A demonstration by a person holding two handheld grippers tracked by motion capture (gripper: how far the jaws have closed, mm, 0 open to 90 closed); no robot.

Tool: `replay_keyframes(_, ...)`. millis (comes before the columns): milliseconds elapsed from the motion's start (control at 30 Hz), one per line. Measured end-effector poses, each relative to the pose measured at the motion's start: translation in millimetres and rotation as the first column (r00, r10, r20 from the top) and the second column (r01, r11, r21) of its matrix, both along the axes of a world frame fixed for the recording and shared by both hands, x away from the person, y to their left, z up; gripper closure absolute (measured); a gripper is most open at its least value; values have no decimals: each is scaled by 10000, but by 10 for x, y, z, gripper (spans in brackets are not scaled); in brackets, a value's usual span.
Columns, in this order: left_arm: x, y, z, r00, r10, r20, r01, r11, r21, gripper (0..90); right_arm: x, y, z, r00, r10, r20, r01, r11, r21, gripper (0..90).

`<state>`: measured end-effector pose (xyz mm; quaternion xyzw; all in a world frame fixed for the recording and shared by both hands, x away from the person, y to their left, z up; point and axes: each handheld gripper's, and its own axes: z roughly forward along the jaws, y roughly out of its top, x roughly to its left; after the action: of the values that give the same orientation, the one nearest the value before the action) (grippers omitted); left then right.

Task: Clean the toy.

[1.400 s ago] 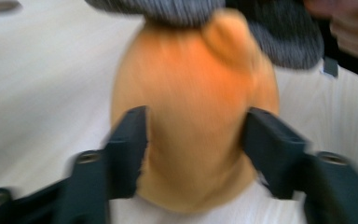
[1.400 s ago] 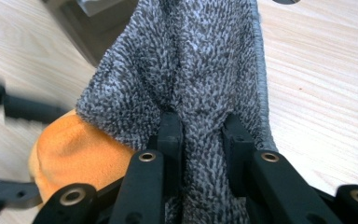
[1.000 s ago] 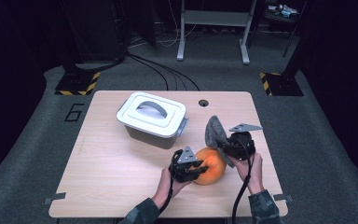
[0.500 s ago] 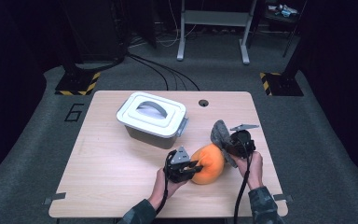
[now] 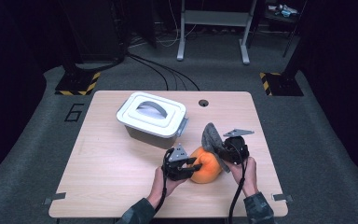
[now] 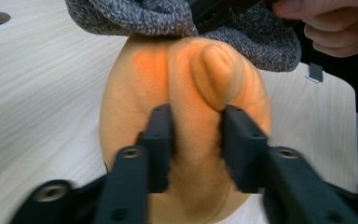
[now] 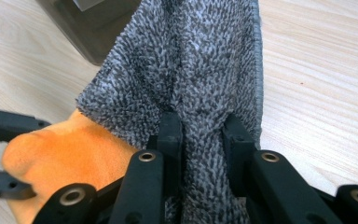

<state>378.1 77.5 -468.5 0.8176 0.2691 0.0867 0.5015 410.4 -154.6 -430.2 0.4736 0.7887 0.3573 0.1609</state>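
An orange cloth (image 5: 206,164), bunched into a round lump, lies on the wooden table (image 5: 112,172) near its front edge. My left gripper (image 5: 195,167) reaches into it from the left. In the left gripper view a fold of the orange cloth (image 6: 186,84) fills the gap of the left gripper (image 6: 196,116), whose jaws have just been opening but still touch it. My right gripper (image 5: 223,151) is shut on a grey towelling cloth (image 5: 210,137) that stands up and drapes over the lump's right side. The right gripper (image 7: 200,123) pinches the grey cloth (image 7: 200,60) above the orange cloth (image 7: 70,149).
A grey lidded container (image 5: 151,116) with a handle on its white lid stands behind the cloths, left of centre. A round cable hole (image 5: 203,102) is in the table's far edge. Bare wood stretches to the left. Cables and stands cover the dark floor beyond.
My right gripper has sunk a little with the grey cloth, which now rests against the orange lump. The left gripper's jaws stand wider around the orange fold.
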Motion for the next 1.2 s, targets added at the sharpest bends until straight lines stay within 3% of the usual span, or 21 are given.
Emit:
replay_keyframes(100, -32, 15, 1, 9995, 326, -22, -326, 9994, 154, 392, 4, 7, -2, 9996, 171, 227, -164, 9993, -336, 733)
replay_keyframes(167, -26, 1, -42, 9990, 408, -188, -402, 9988, 293, 338, -6, 15, 2, 9998, 87, 175, -81, 9994, -336, 733)
replay_keyframes(233, -2, -22, -86, 9985, 344, -416, -333, 9991, 257, 341, -9, 20, -2, 9995, 129, 277, -120, 9994, -319, 733)
replay_keyframes(467, 42, -41, -129, 9986, 173, -508, -158, 9994, 305, 637, -25, 20, -28, 9992, -66, 391, 80, 9993, -355, 733)
replay_keyframes(633, 36, -39, -126, 9990, 87, -443, -77, 9997, 215, 690, -28, -70, 18, 9974, -303, 661, 328, 9988, -364, 730)
replay_keyframes(700, 35, -22, -125, 9989, 61, -468, -52, 9998, 186, 694, -11, -148, 50, 9922, -790, 965, 883, 9915, -958, 729)
replay_keyframes(767, 41, -7, -130, 9987, 106, -508, -102, 9999, 92, 693, 30, -227, 48, 9898, -1031, 988, 1146, 9862, -1194, 727)
replay_keyframes(867, 44, 3, -134, 9986, 120, -519, -121, 9999, 0, 694, 169, -398, -51, 9809, -1715, 915, 1860, 9649, -1854, 717)
replay_keyframes(900, 43, 3, -134, 9986, 115, -524, -115, 9999, 7, 694, 169, -398, -51, 9809, -1715, 915, 1860, 9649, -1854, 717)
replay_keyframes(1133, 46, 12, -136, 9983, 156, -564, -161, 9998, -79, 695, 411, -591, -340, 9675, -2491, 428, 2514, 9316, -2625, 663)
replay_keyframes(1200, 48, 18, -133, 9983, 149, -559, -154, 9999, -74, 696, 469, -634, -425, 9655, -2590, 258, 2559, 9264, -2762, 638)
